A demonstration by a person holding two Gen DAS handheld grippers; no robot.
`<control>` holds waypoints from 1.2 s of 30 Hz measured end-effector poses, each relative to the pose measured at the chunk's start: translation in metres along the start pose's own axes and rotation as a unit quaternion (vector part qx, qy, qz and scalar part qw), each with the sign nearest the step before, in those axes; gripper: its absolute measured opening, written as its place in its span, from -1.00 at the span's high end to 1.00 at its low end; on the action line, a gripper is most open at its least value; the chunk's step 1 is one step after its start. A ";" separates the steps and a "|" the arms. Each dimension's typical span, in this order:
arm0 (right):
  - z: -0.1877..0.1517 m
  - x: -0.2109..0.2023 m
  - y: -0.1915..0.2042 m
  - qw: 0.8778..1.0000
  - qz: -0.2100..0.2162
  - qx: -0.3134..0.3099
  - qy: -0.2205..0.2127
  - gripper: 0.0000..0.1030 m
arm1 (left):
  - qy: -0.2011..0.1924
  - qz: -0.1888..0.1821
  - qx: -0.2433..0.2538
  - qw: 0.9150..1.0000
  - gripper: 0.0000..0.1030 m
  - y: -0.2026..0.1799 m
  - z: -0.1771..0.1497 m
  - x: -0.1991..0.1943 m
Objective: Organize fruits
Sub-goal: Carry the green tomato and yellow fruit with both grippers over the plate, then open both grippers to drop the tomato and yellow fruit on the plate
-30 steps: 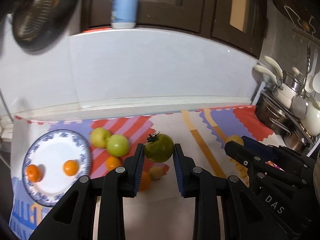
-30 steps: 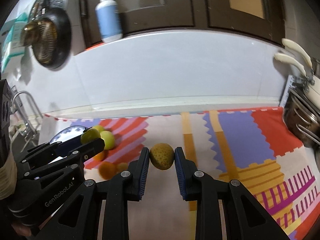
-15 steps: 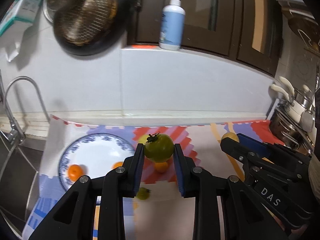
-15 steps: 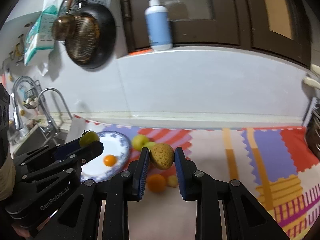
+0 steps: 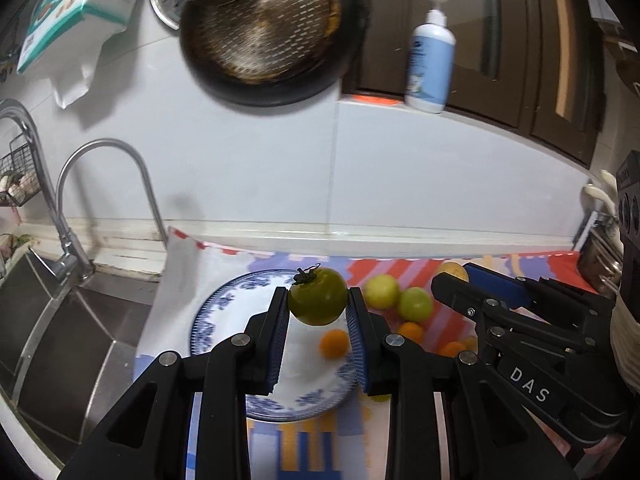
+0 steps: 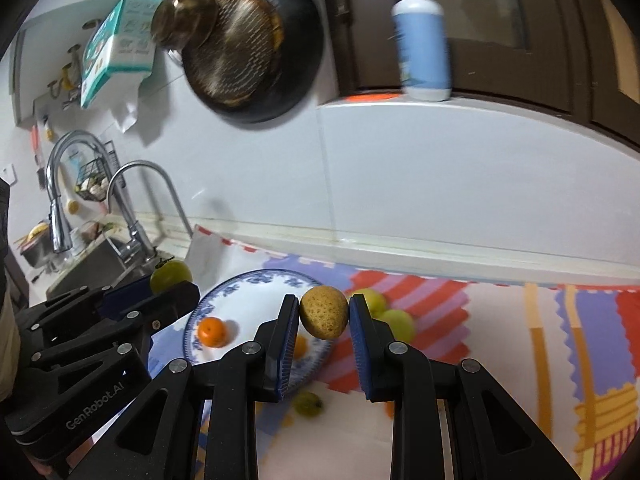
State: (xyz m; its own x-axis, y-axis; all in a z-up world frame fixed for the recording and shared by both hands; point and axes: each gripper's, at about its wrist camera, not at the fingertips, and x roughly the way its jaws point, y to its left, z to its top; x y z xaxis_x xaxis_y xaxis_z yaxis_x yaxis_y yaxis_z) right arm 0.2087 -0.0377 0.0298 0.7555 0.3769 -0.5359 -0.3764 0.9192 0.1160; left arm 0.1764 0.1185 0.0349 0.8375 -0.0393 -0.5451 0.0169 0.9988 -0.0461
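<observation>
Patterned mat (image 5: 536, 264) is spread on the counter beside the sink (image 5: 60, 332). Blue-rimmed plate (image 5: 216, 312) lies on the mat's left part; two small oranges (image 6: 212, 332) are seen on it.

Left gripper (image 5: 318, 300) is clamped on a green tomato (image 5: 318, 300), held above the plate. Right gripper (image 6: 324, 312) is clamped on a speckled yellow fruit (image 6: 324, 312), held over the plate's right rim.

Two pale green fruits (image 5: 400, 298) and smaller fruits are left on the mat.

Risks, as judged: a round fruit released from this height could roll off the plate toward the sink; the oranges could be knocked; the two grippers could collide over the plate.
</observation>
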 end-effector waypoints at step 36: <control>-0.012 0.198 0.029 0.979 0.053 -0.061 0.187 0.47 | 0.143 0.029 0.009 0.989 0.43 0.070 -0.025 0.160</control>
State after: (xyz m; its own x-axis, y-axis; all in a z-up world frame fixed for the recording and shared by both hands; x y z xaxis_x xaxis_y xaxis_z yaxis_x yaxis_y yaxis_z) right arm 0.3416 0.0622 -0.0830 0.4675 0.3808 -0.7978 -0.5213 0.8476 0.0991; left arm 0.2974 0.1817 -0.0767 0.6480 0.0135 -0.7615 -0.0140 0.9999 0.0058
